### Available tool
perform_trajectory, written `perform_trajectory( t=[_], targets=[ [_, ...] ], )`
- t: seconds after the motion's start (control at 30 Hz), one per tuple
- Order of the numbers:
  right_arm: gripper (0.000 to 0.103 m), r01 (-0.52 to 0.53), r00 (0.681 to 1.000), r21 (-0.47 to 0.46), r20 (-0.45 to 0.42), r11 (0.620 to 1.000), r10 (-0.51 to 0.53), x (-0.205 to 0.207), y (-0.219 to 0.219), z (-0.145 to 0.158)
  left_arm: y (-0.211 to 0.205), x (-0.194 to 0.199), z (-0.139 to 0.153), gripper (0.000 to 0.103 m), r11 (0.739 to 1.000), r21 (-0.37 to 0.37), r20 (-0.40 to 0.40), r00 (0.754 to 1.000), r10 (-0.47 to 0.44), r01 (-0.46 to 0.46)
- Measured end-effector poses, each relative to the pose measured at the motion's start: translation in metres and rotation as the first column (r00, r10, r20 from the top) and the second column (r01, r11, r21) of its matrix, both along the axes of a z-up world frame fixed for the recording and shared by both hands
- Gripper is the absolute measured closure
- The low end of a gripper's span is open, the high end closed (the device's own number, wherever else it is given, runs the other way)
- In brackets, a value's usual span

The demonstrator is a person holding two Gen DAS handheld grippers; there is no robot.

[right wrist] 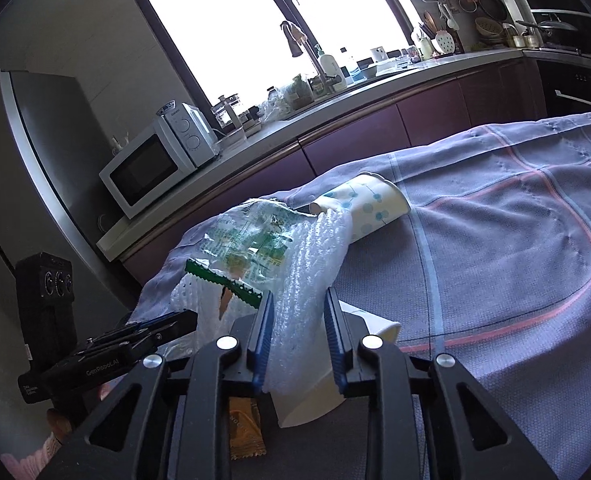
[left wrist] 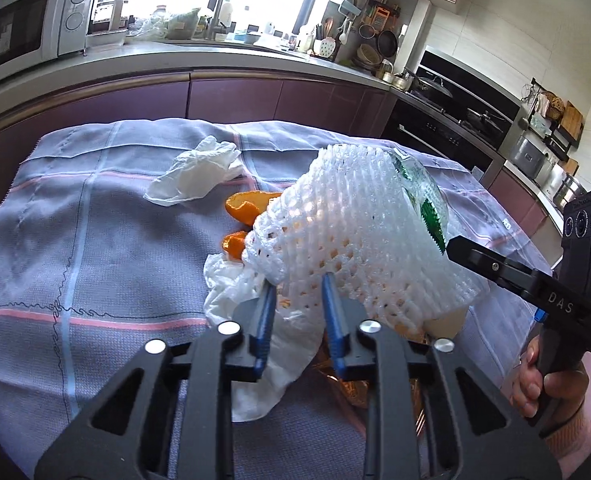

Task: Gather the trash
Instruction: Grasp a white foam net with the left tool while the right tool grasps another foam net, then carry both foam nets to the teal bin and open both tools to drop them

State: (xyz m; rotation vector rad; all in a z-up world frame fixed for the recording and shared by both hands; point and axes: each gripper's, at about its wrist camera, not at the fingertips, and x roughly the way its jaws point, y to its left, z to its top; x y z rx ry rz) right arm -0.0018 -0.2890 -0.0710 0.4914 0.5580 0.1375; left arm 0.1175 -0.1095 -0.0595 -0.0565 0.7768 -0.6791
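In the left wrist view, the left gripper (left wrist: 299,304) at lower centre is clenched on the near edge of the white foam net (left wrist: 347,220), which slants up toward the upper right. The right gripper (right wrist: 299,320) pinches the bubble wrap (right wrist: 307,264) beside it, running upward to the patterned paper cup (right wrist: 369,204).

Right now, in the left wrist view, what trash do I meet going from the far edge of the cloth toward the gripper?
Crumpled white plastic glove → orange peel → white foam fruit net → thin white plastic bag by the left gripper.
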Motion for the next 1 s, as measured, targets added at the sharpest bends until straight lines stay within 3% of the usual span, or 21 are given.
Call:
perform_trajectory(
  t=[0.07,0.27,0.67,1.0],
  targets=[
    [0.088,0.0,1.0,-0.016,0.022,1.0,0.0,-0.002,0.001,0.006,0.001,-0.003,0.004,0.098,1.0,-0.012,0.004,1.0,-0.002,0.002],
    [0.091,0.039,0.994,-0.097,0.107,0.995,-0.029,-0.012,-0.001,0.031,0.019,-0.016,0.022,0.098,0.999,-0.035,0.059,0.997,0.041,-0.039],
    [0.091,0.078,0.989,-0.1,0.13,0.992,-0.065,-0.018,-0.015,0.039,0.077,-0.019,0.044,0.098,0.983,-0.034,0.101,0.978,0.185,-0.183],
    [0.091,0.064,0.98,-0.127,0.194,0.99,-0.039,-0.022,0.002,0.058,0.129,-0.042,0.07,0.098,0.963,-0.102,0.152,0.952,0.264,-0.251]
  ],
)
